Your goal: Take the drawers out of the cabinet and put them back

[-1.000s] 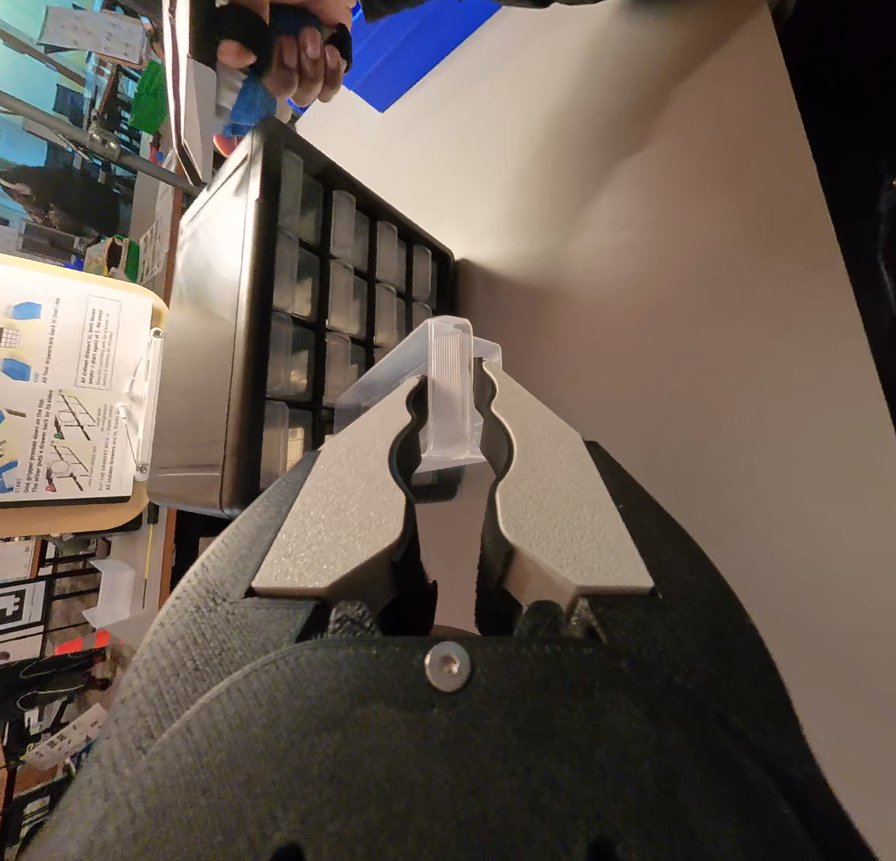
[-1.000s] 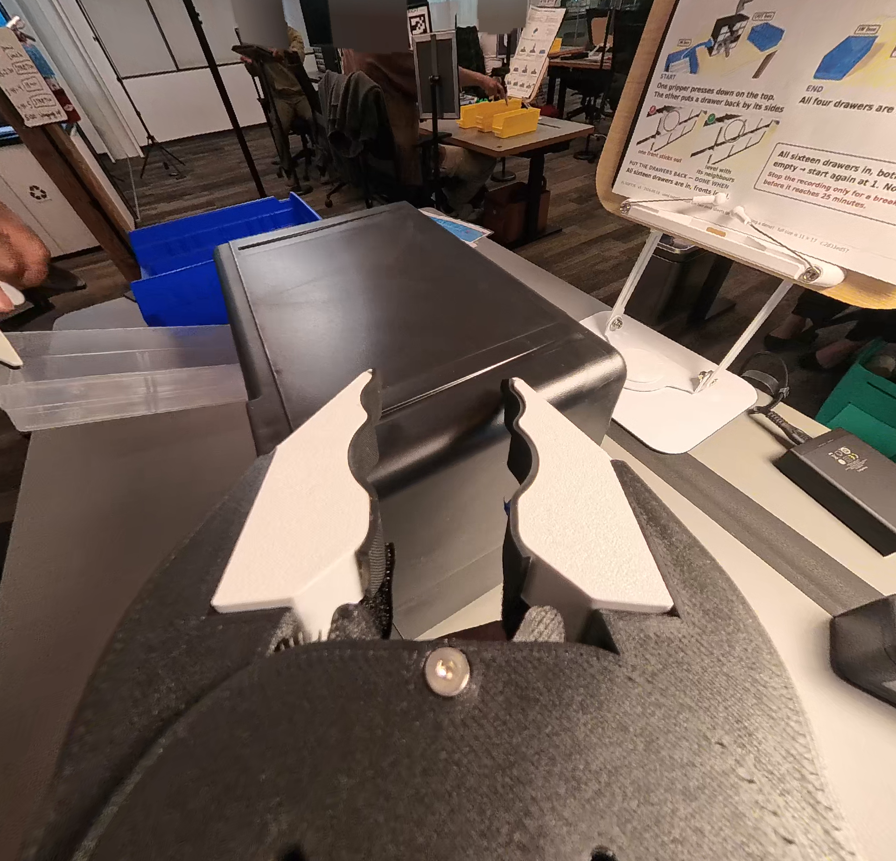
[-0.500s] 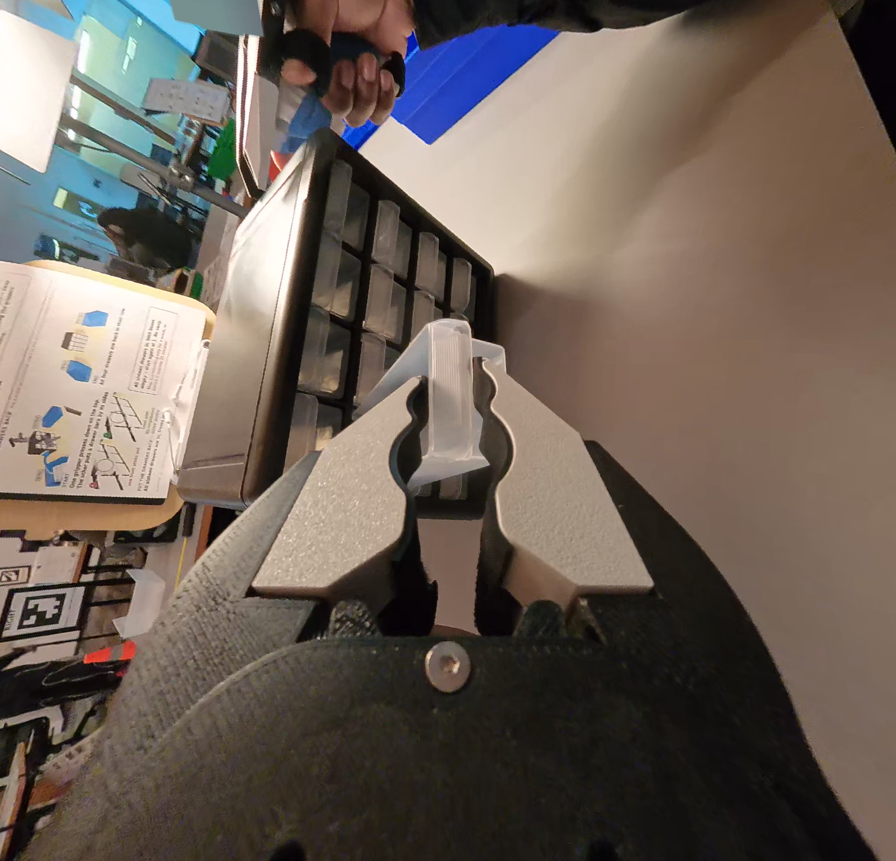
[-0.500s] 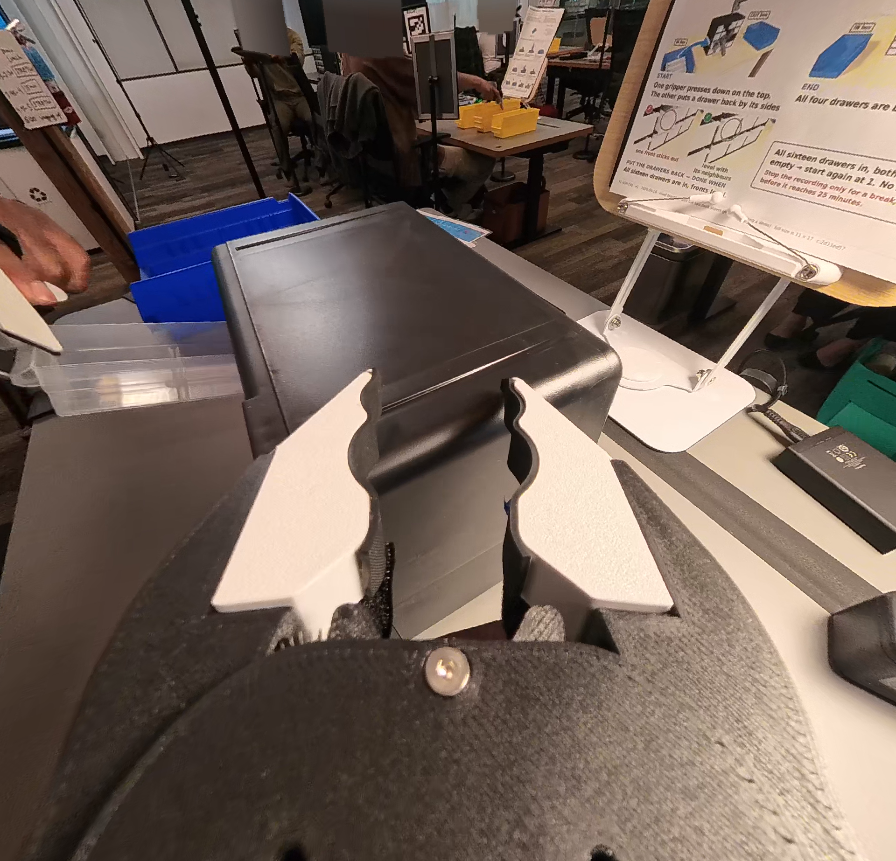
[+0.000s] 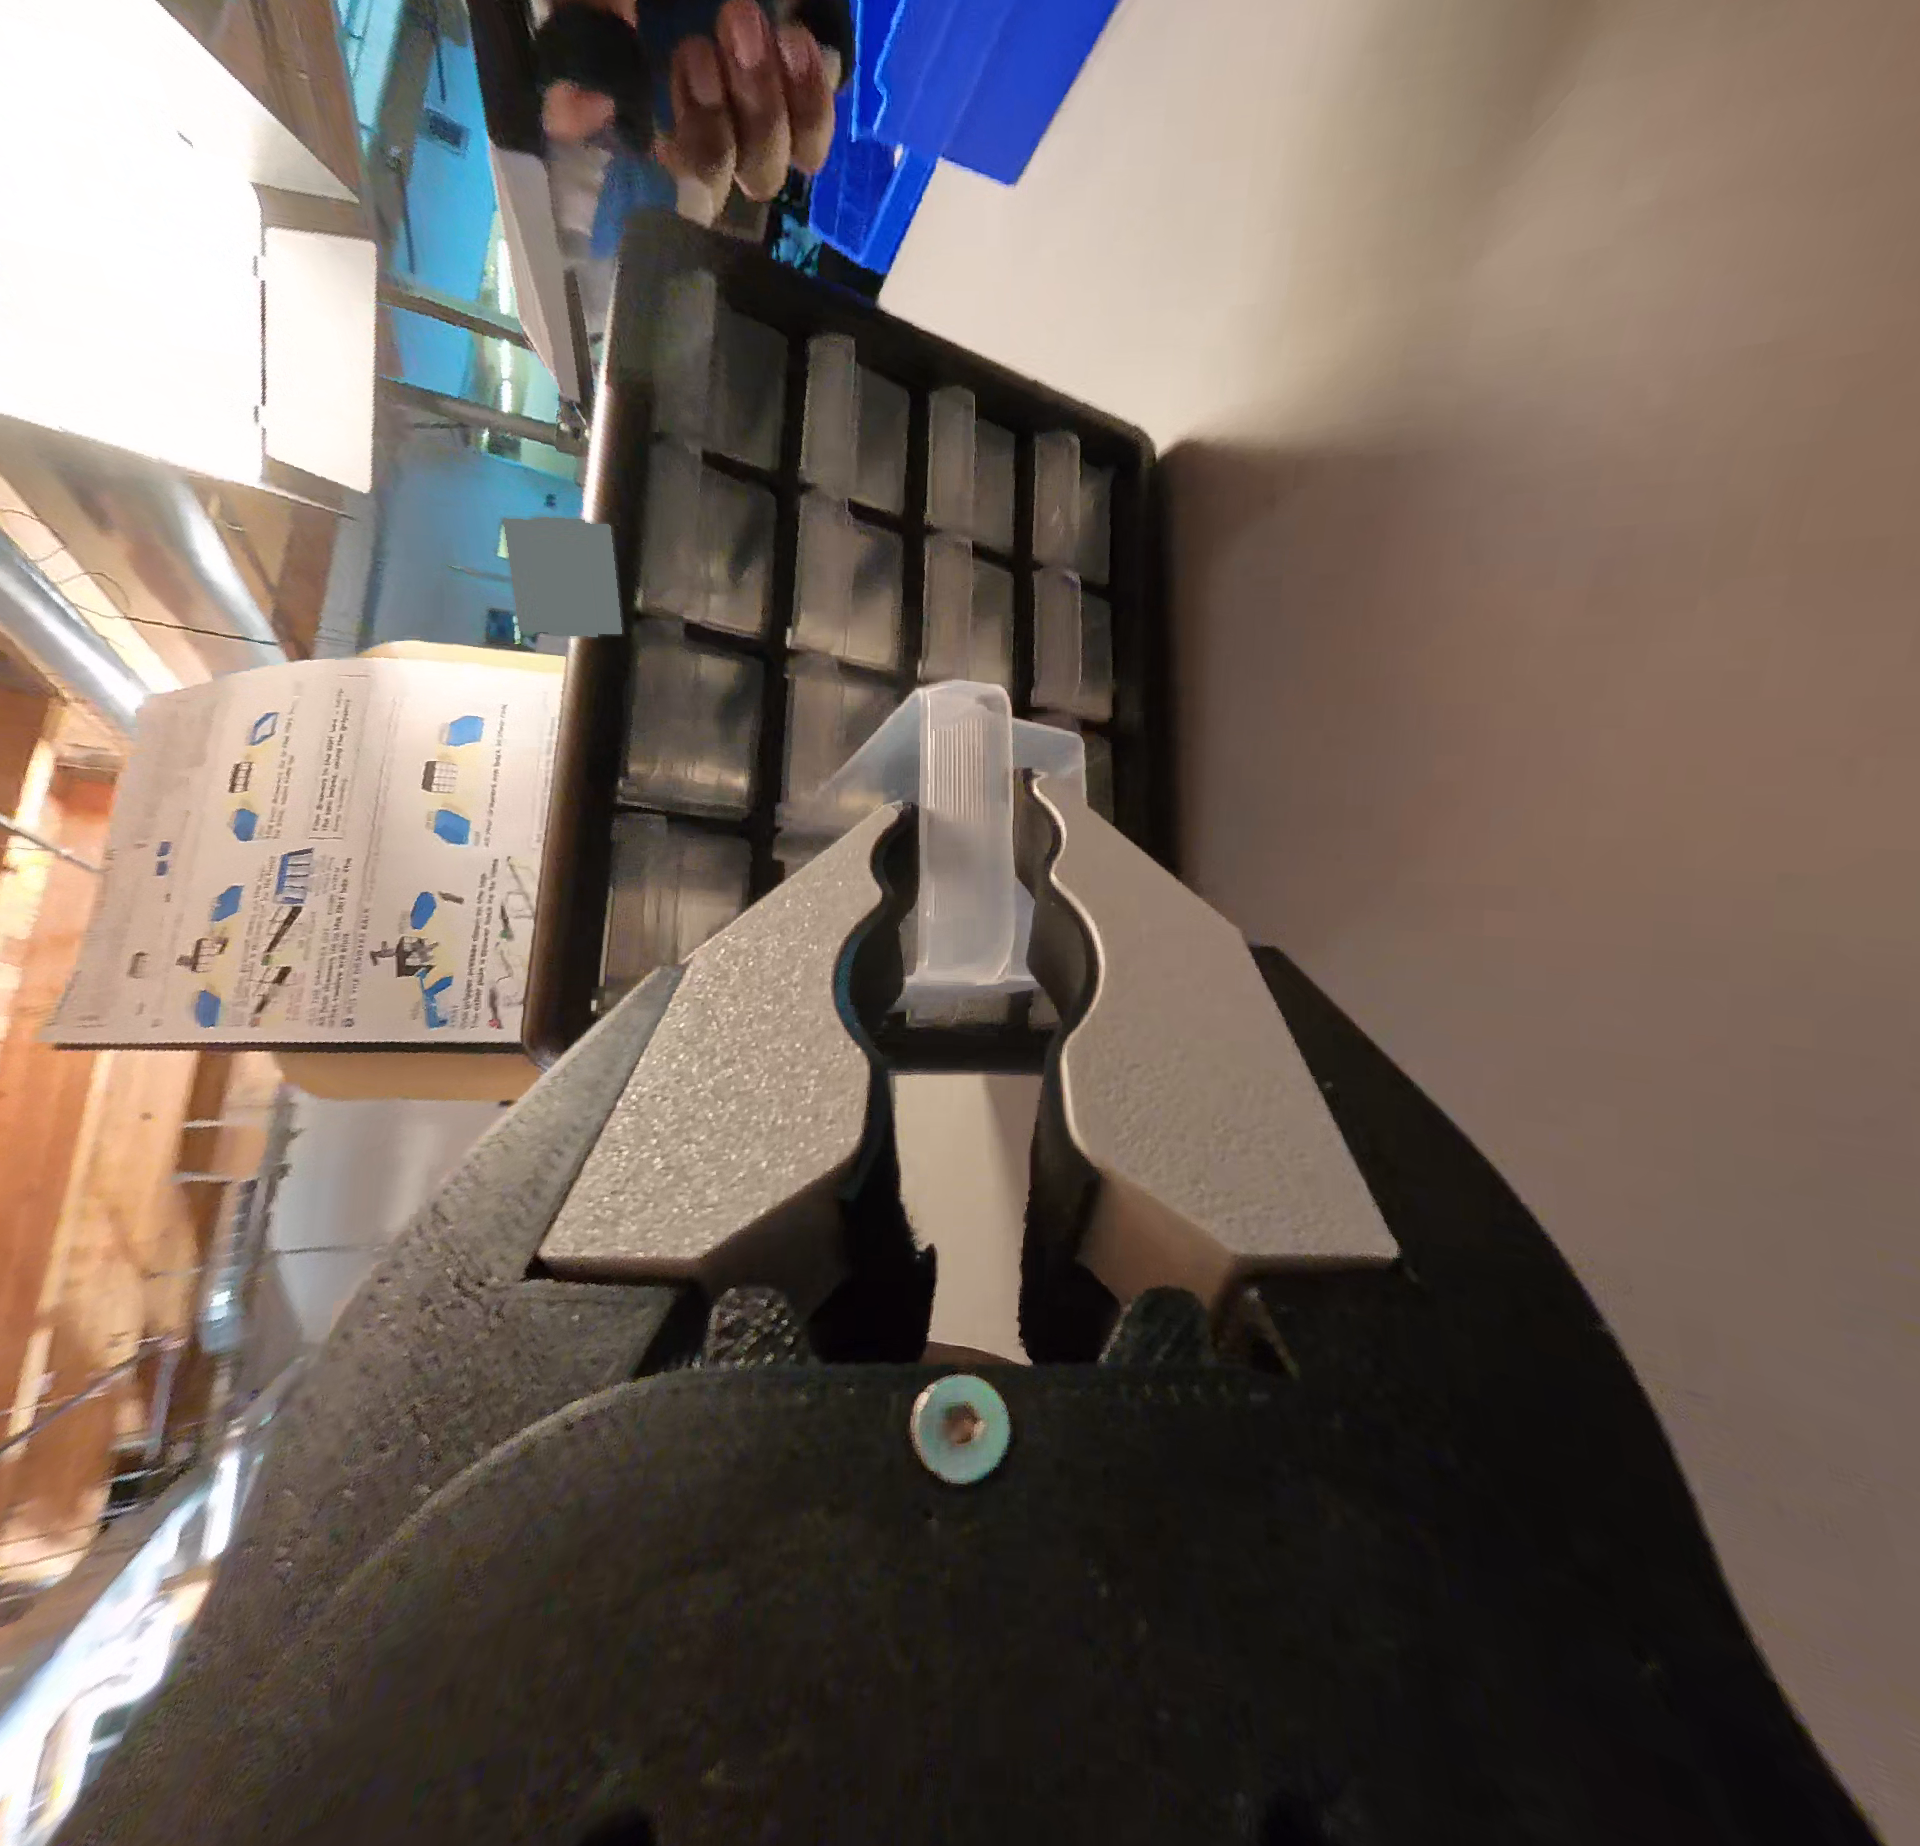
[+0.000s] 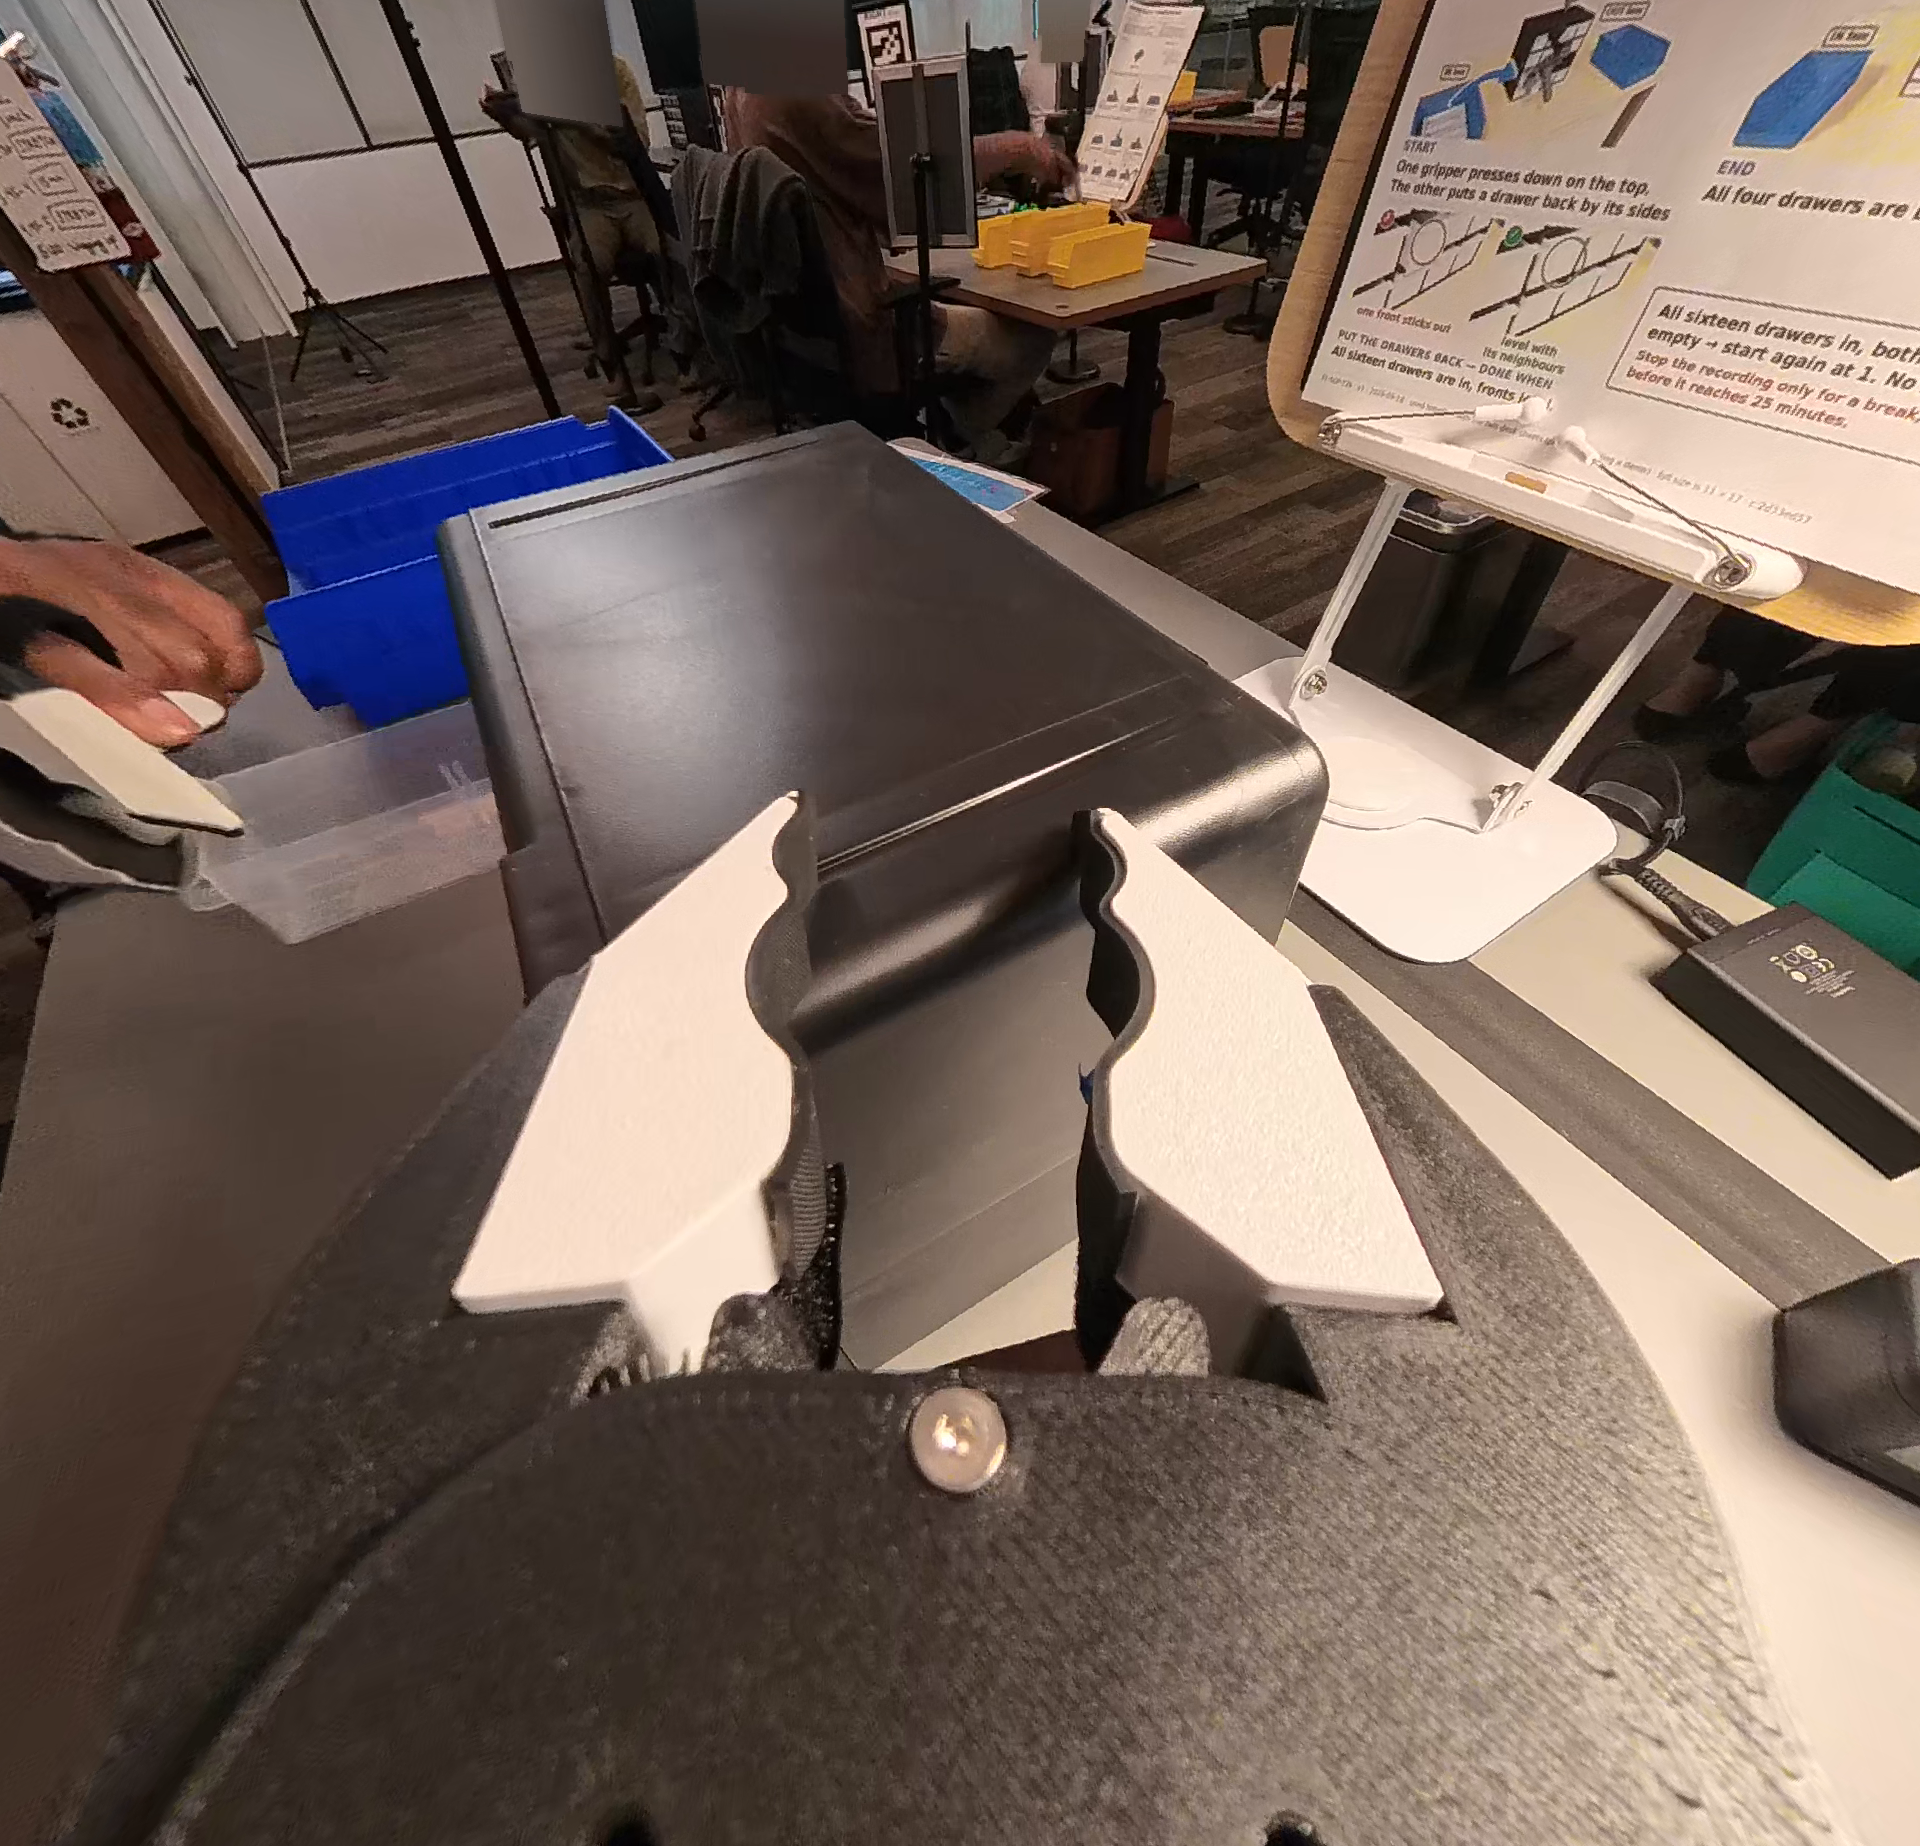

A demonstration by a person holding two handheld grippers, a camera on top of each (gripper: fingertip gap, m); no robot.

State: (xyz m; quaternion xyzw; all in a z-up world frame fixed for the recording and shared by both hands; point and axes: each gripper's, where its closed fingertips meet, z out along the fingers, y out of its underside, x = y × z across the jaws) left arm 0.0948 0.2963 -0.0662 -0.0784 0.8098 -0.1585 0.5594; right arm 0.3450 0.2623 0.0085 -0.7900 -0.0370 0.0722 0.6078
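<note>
The left hand-held gripper [image 5: 966, 820] pinches a clear drawer [image 5: 961, 840] by its ribbed front handle, both fingers [image 5: 1101, 923] pressed on it. In the right wrist view the drawer [image 6: 353, 830] juts from the cabinet's front, part of it already in a slot. The step looks like a drawer being put back, though a pull-out cannot be ruled out. To do it well, I would keep the drawer level and square to its slot, push straight along the runners without twisting, and stop only when its front sits flush with its neighbours.

The right hand-held gripper [image 6: 945, 840] is spread, holding nothing, and hovers over the rear edge of the cabinet [image 6: 831, 633]; whether it touches the top I cannot tell. It should bear down firmly there so the cabinet does not slide on the desk [image 5: 1507, 549].

Counted: two hand-held grippers, one black cabinet, one drawer in a grasp. The cabinet's front [image 5: 862, 508] shows a grid four wide; the near row is partly hidden, so the total stays uncertain. Beyond lie blue bins [image 6: 416, 539], apparently two, and one instruction board [image 6: 1662, 238] on a white stand.
</note>
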